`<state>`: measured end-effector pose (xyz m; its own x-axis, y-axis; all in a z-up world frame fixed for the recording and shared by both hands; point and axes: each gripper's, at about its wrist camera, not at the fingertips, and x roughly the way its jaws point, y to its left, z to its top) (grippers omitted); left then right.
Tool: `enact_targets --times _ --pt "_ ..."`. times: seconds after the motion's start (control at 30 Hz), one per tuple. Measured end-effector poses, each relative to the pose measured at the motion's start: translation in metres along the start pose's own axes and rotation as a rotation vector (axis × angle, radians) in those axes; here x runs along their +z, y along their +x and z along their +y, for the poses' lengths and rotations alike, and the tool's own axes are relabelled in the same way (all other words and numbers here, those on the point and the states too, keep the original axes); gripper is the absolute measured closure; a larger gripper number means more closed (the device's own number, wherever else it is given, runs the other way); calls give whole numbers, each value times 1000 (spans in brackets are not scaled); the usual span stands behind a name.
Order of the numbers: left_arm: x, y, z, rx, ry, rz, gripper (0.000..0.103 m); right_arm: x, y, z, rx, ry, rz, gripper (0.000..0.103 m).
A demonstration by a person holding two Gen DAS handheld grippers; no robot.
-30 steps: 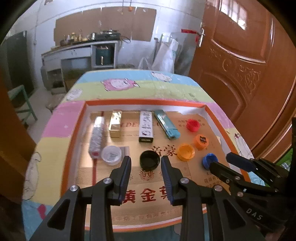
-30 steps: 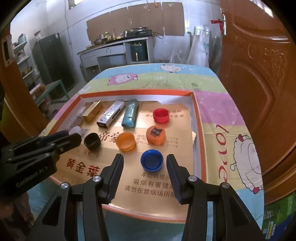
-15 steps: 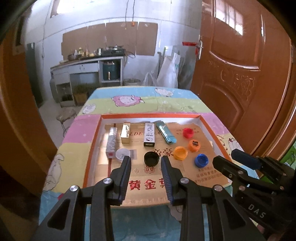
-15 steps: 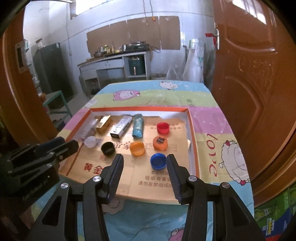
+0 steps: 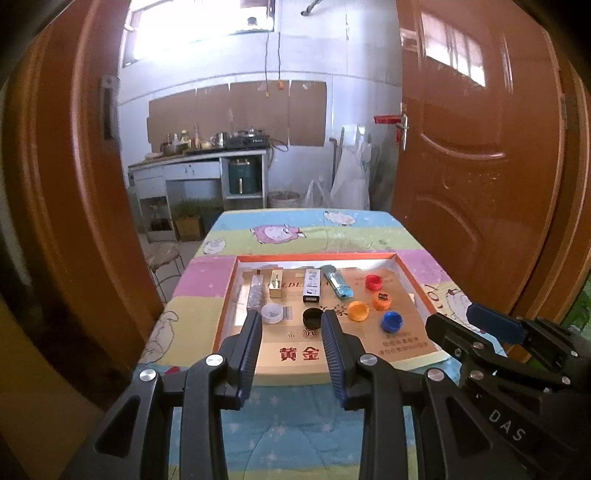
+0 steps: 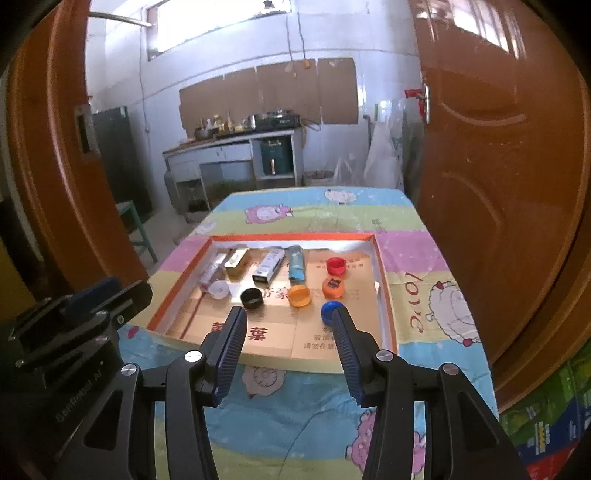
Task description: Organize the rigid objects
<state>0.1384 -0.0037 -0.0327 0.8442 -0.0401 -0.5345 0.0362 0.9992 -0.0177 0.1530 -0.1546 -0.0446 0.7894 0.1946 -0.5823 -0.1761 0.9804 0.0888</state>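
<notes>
Both grippers hung above the near edge of the bench [image 5: 207,291], clear of everything. The left gripper [image 5: 290,325] and the right gripper [image 6: 288,325] each had their fingers parted and empty. In the shallow orange-rimmed tray [image 5: 317,256], four small boxes [image 5: 311,285] lay in a row at the back, with six bottle caps [image 5: 358,310] nearer, all apart.

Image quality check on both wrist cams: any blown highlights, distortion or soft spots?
Left wrist view: the window at top is blown out white, the doors bow from fisheye curvature, the corners go black, and the caps in the tray stay readable. Right wrist view: the same blown window and curved door, and the left gripper at the lower left looks soft.
</notes>
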Motion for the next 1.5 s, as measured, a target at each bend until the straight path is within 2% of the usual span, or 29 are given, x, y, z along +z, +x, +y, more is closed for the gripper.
enact_targets --times 0.4,0.8,1.5 --pt "-19 -59 -2 12 -1 -43 70 -23 -55 20 -9 -19 -37 53" --pt "-36 -93 -1 8 -14 -72 70 -36 -92 28 -25 -2 -77 53" --pt "-45 -110 8 12 -17 -91 70 -44 -103 42 -23 -37 -97 53"
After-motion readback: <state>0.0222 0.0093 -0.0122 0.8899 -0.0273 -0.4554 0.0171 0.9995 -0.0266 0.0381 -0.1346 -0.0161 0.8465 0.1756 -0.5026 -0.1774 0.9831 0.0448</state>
